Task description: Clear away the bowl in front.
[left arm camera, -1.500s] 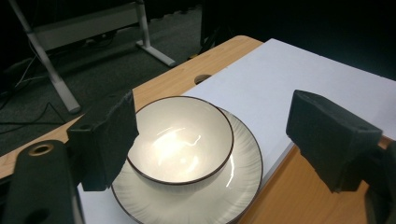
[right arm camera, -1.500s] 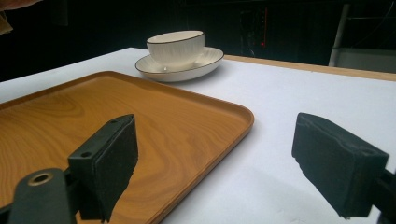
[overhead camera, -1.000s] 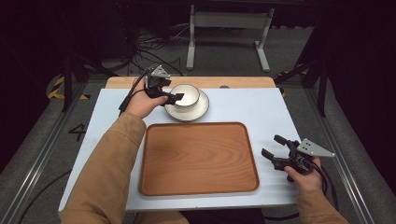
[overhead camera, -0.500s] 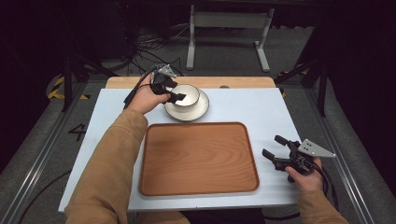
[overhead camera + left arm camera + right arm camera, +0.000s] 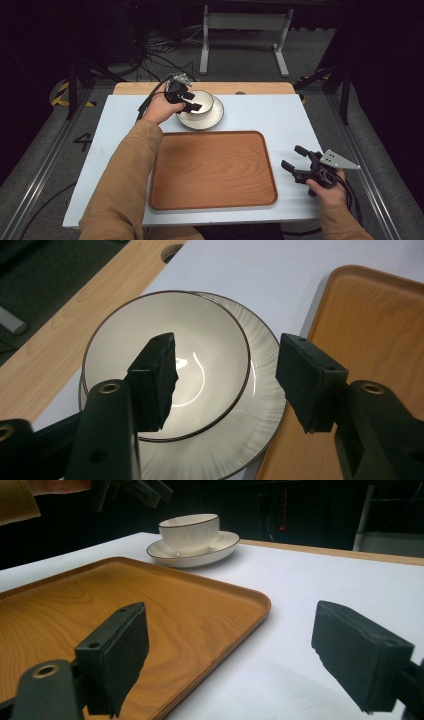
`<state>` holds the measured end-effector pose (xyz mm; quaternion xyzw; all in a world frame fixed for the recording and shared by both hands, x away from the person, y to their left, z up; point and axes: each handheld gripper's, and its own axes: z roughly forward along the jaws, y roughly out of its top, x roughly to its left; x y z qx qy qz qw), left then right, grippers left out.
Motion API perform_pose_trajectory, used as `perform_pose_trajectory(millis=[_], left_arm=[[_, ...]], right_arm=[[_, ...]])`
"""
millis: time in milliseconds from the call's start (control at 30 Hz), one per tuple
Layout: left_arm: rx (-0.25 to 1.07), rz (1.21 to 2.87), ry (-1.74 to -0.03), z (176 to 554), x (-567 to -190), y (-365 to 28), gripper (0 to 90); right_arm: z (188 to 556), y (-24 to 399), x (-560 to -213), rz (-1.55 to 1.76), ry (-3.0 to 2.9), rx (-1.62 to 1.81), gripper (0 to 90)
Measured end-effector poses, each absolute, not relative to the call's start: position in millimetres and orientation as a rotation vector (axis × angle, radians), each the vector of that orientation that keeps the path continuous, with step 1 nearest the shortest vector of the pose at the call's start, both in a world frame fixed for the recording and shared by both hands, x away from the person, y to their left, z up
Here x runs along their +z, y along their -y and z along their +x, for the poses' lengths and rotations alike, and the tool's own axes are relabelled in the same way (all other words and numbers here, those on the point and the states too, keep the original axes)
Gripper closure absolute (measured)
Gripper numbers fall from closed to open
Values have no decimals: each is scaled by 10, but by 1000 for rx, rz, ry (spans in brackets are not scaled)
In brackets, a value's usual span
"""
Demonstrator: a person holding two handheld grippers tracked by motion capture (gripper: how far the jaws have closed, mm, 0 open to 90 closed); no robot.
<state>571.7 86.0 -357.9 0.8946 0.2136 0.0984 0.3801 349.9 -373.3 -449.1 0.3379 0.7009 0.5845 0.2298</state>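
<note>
A cream bowl [image 5: 204,101] with a dark rim sits on a matching plate [image 5: 212,120] at the back of the white table. My left gripper [image 5: 190,102] hovers open over the bowl's near-left rim. In the left gripper view the bowl [image 5: 205,340] lies below the two spread jaws, and the plate [image 5: 262,395] shows under it. An empty wooden tray [image 5: 212,170] lies in the middle of the table. My right gripper [image 5: 296,159] is open just right of the tray, low over the table. The right gripper view shows the tray [image 5: 125,600] and, farther off, the bowl [image 5: 191,530].
A bare wooden strip [image 5: 250,88] runs along the table's far edge. White table surface [image 5: 270,115] spreads right of the plate. A metal stand [image 5: 240,30] and cables lie on the floor beyond.
My left gripper has shifted slightly forward and over the bowl's rim. The right gripper has stayed where it was.
</note>
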Motion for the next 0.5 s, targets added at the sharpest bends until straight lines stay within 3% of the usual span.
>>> perform_pose_trajectory(millis=[500], left_arm=[[235,2375,-548,5755,-3812,-663,489]], right_arm=[[3489,3749,-4494,931,-1928,1612,160]])
